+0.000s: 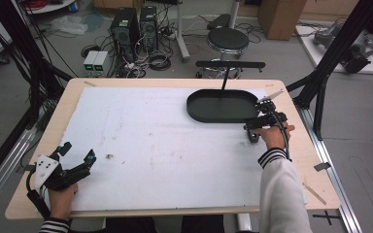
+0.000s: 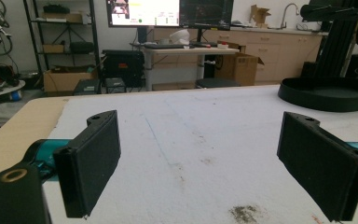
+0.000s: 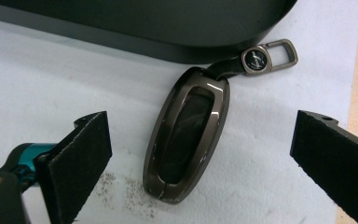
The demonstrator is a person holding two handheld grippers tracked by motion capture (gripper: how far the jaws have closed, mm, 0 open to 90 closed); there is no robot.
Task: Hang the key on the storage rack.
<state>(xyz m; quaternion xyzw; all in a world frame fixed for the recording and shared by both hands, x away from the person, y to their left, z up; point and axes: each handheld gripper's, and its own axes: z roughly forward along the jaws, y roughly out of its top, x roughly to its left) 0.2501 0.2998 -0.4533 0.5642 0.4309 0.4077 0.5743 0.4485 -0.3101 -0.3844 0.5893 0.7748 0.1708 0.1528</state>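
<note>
1 key fob (image 3: 186, 135) lay flat on the white mat (image 1: 165, 141), just beside the rim of 1 black oval tray (image 1: 221, 105). Its long axis ran toward the tray, clip end (image 3: 269, 57) nearest the rim. The right gripper (image 3: 200, 154) stood with jaws wide apart, 1 on each side of the fob. The left gripper (image 2: 214, 163) was open too, over bare mat near the front-left corner.
</note>
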